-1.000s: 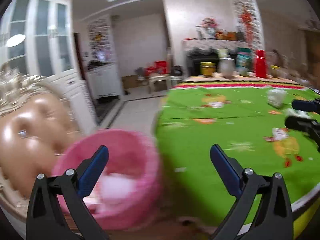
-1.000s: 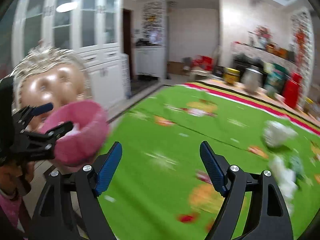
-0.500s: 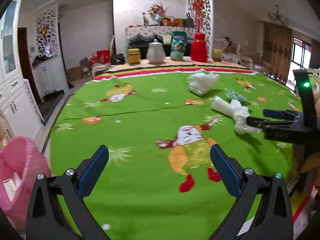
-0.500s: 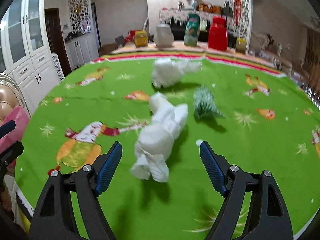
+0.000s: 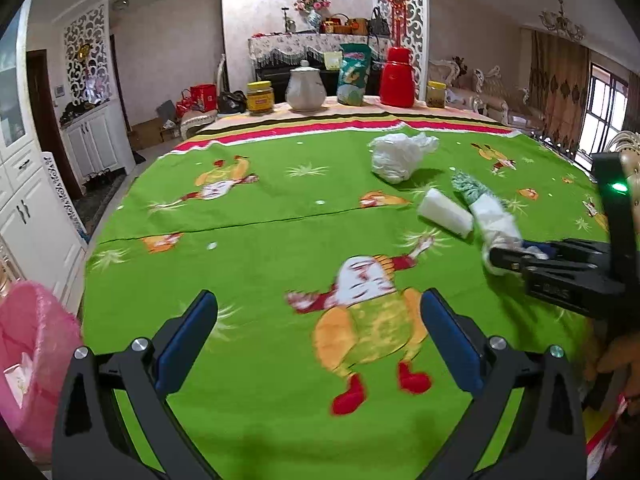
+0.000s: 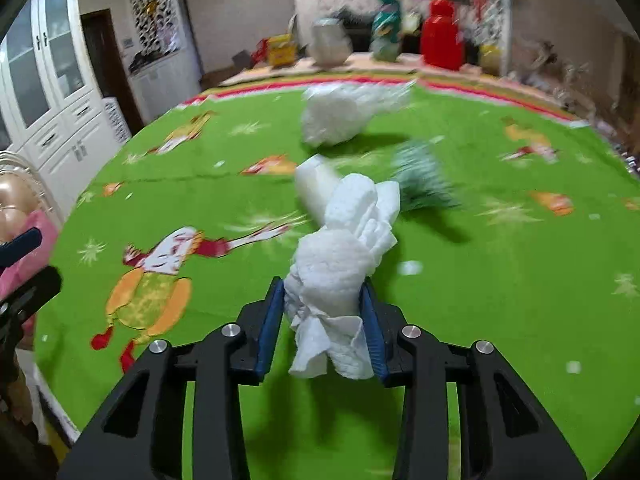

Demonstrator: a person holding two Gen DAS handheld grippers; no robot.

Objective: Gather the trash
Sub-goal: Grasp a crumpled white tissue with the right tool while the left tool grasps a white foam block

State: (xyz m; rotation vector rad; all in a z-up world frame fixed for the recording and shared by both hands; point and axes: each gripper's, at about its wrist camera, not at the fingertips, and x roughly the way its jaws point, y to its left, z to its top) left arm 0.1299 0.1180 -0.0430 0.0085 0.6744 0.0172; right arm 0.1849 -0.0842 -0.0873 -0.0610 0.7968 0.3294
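A crumpled white paper towel wad (image 6: pixel 340 264) lies on the green tablecloth (image 5: pixel 260 264). My right gripper (image 6: pixel 322 286) is closing on it, and both blue pads press its sides. The left wrist view shows that same right gripper (image 5: pixel 516 256) at the right, pinching the wad (image 5: pixel 494 216). Just behind the wad lie a white cup-like roll (image 6: pixel 314 188), a green-and-white crumpled wrapper (image 6: pixel 420 178) and a crumpled white plastic bag (image 6: pixel 344 114). My left gripper (image 5: pixel 318 300) hovers open over the near cloth with nothing between its fingers. A pink bin (image 5: pixel 28 360) stands off the table's left edge.
A yellow jar (image 5: pixel 260 98), a white teapot (image 5: pixel 306 88), a green bag (image 5: pixel 354 76) and a red flask (image 5: pixel 398 78) line the table's far edge. White cabinets (image 5: pixel 28 208) stand to the left. Chairs stand at the right.
Both grippers swung from the pink bin to the table. The right jaws, wide open around the paper wad half a second ago, have now closed onto it. The left stayed open.
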